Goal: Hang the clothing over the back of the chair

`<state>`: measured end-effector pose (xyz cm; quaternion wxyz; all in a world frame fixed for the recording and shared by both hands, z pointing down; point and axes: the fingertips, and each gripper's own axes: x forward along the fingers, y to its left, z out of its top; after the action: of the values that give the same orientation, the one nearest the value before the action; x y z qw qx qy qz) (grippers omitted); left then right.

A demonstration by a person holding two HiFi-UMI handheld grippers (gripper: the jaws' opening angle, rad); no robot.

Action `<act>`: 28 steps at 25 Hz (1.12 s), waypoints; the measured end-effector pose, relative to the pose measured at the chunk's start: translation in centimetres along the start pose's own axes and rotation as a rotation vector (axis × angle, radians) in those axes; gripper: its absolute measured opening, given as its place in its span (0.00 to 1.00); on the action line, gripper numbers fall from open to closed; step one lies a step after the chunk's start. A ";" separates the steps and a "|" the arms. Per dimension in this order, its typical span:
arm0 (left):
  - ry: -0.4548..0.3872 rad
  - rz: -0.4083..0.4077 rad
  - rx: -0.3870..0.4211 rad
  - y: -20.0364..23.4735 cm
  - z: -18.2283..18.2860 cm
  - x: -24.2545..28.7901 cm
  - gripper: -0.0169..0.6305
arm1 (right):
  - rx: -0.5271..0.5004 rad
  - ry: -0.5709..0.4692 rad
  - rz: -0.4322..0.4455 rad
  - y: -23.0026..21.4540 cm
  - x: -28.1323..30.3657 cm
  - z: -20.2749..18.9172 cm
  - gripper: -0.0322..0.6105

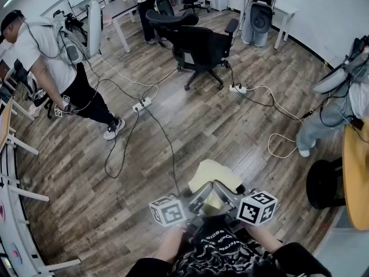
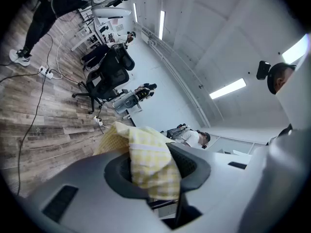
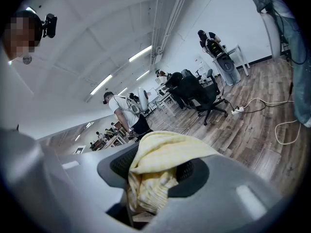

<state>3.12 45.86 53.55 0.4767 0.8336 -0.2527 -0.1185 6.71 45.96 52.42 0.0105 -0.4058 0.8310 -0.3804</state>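
So far: early stage | cloth [image 1: 214, 174] off the floor [image 1: 190, 126], bunched | left gripper [image 2: 154, 170] and right gripper [image 3: 153, 173] both clamped narrow on it | chair [image 1: 202, 45] well apart near floor's far edge, back bare | left, by my read: carry over, drape.

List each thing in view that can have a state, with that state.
yellow checked garment, bunched up, gripped by both tools, not yet on a chair.
left tool, closed on the garment.
right tool, closed on the garment.
nearest black office chair, upright on the floor, nothing draped over its back.
white power strip, lying on the floor, cables running from it.
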 end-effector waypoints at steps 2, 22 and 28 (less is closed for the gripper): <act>0.004 0.004 -0.002 0.1 -0.1 0.1 0.22 | 0.008 0.004 -0.004 -0.2 0.1 -0.1 0.30; 0.069 0.023 -0.069 2.7 1.6 6.2 0.20 | 0.134 0.061 0.026 -5.8 2.1 3.3 0.33; 0.104 0.040 -0.074 3.7 3.0 11.5 0.20 | 0.164 0.065 0.013 -10.1 2.8 6.7 0.33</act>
<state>10.33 35.95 55.68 0.5218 0.8152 -0.2398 -0.0749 13.74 35.97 54.92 0.0192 -0.3858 0.7995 -0.4600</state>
